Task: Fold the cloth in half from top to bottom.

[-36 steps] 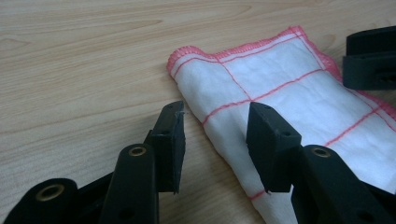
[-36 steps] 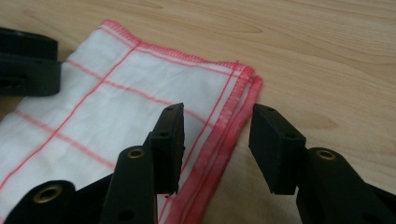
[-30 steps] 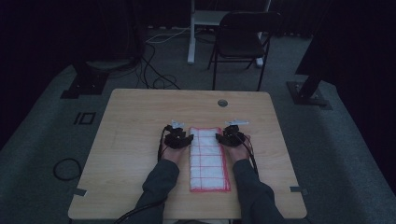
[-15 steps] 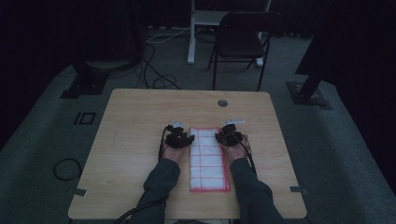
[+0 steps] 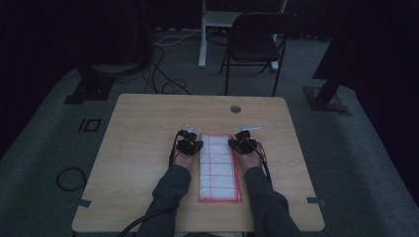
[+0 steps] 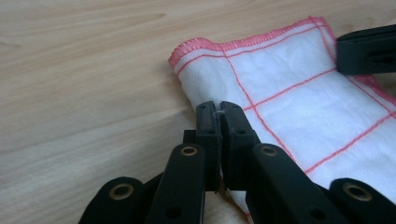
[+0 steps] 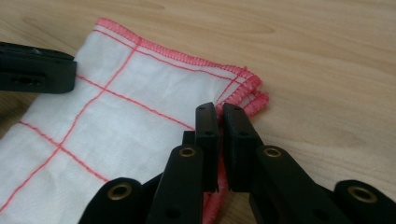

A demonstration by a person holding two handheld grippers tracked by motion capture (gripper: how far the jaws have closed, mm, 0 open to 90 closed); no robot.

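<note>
Dim room, dark floor with cables and a folding chair beyond the far edge; light wood counter in the middle. Folded white cloth with red grid lines and red stitched hem lies lengthwise on the counter's near half, between the person's forearms, far end squared off. Left hand-held gripper sits at the cloth's far left corner; in the left gripper view its jaws are pressed together with a sliver of white fabric caught between them, at the left edge just below the hemmed corner. Right hand-held gripper mirrors it at the far right corner; the right gripper view shows its jaws nearly closed over the stacked hem edges, a thin gap between the tips, so the pinch looks lighter. Judgement: step in hand is a two-corner grasp ahead of a lift or fold. To do it well, confirm the right side holds every layer, since the hems there fan apart; raise both corners together and level, keep the far edge taut, avoid dragging the near end askew.
</note>
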